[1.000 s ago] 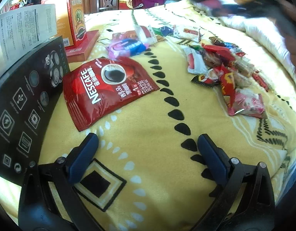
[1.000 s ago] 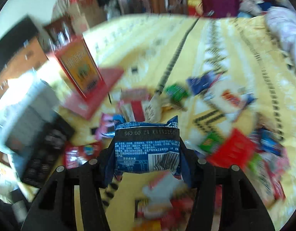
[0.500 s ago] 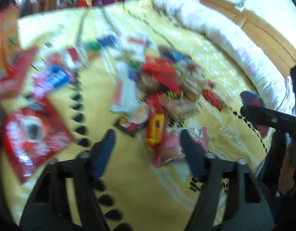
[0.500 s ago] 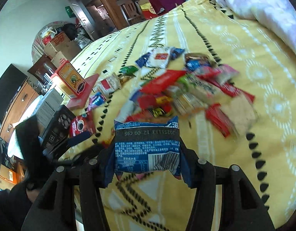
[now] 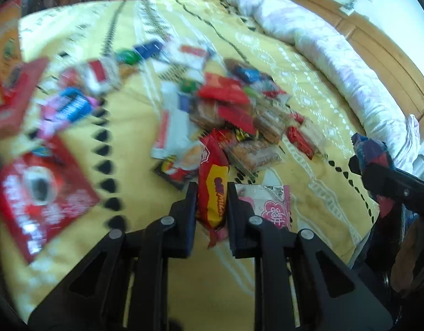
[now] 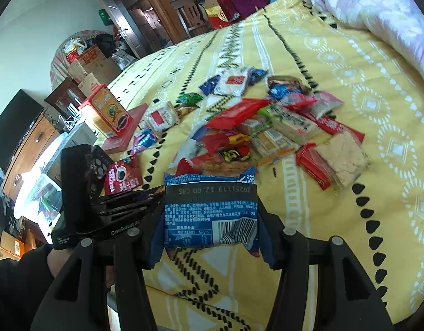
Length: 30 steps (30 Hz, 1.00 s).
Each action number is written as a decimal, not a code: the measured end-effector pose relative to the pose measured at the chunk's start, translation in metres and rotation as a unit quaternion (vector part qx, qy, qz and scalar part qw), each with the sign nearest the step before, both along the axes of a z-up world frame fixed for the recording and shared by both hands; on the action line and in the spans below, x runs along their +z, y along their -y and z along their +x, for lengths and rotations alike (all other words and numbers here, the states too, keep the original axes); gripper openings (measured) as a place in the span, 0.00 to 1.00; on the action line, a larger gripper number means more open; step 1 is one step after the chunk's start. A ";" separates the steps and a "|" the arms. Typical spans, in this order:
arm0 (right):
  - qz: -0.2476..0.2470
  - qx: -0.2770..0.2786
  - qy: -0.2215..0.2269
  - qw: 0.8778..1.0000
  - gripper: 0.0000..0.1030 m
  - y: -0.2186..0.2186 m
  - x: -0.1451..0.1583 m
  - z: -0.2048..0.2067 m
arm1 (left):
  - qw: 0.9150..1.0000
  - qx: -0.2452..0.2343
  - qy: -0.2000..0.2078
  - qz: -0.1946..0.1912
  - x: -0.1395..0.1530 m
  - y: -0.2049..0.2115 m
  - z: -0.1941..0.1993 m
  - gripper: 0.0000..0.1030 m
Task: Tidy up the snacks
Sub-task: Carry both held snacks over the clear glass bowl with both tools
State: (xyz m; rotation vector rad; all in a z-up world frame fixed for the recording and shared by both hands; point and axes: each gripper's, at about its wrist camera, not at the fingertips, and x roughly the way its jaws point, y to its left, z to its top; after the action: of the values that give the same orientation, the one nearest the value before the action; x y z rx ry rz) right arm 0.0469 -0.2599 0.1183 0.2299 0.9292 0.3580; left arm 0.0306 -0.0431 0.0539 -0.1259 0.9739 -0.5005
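A long red and yellow foil snack bar (image 5: 213,187) is flanked by the narrowed, closing jaws of the left gripper (image 5: 212,190) at the lower centre of the left wrist view, both pads pressed against its sides. A blue plastic snack packet with white print (image 6: 210,212) is clamped in the right gripper (image 6: 212,215), low in the right wrist frame. A heap of assorted wrapped snacks (image 6: 270,129) is spread mid-frame on the yellow patterned bedspread (image 6: 350,88). A red coffee sachet (image 5: 43,198) lies at left.

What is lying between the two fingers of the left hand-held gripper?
A red and yellow snack bar sits between the closing fingers of the left hand-held gripper, seen in the left wrist view.
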 end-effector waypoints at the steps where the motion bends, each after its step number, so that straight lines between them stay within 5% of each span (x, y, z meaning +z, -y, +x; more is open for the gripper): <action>1: 0.001 0.002 0.003 1.000 0.58 -0.003 0.004 0.001 | 1.000 0.011 0.010 0.008 0.009 -0.007 -0.003 0.19; 8: -0.005 0.058 0.055 0.997 0.58 -0.064 0.056 0.013 | 0.986 0.135 0.085 0.050 0.085 -0.107 -0.026 0.19; 17: 0.002 0.178 0.119 0.977 0.58 -0.216 0.125 0.031 | 0.935 0.316 0.136 0.090 0.154 -0.277 -0.062 0.19; 24: 0.009 0.261 0.118 0.958 0.58 -0.347 0.148 0.044 | 0.900 0.403 0.123 0.114 0.156 -0.358 -0.080 0.19; 30: -0.005 0.317 0.090 0.944 0.58 -0.437 0.136 0.043 | 0.895 0.421 0.087 0.120 0.133 -0.379 -0.081 0.19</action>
State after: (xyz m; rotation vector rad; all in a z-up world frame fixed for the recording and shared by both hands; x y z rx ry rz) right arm 0.0899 0.1772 0.2542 -0.1225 0.8059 0.9534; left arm -0.0501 0.3364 0.1867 -0.2582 0.7079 0.4050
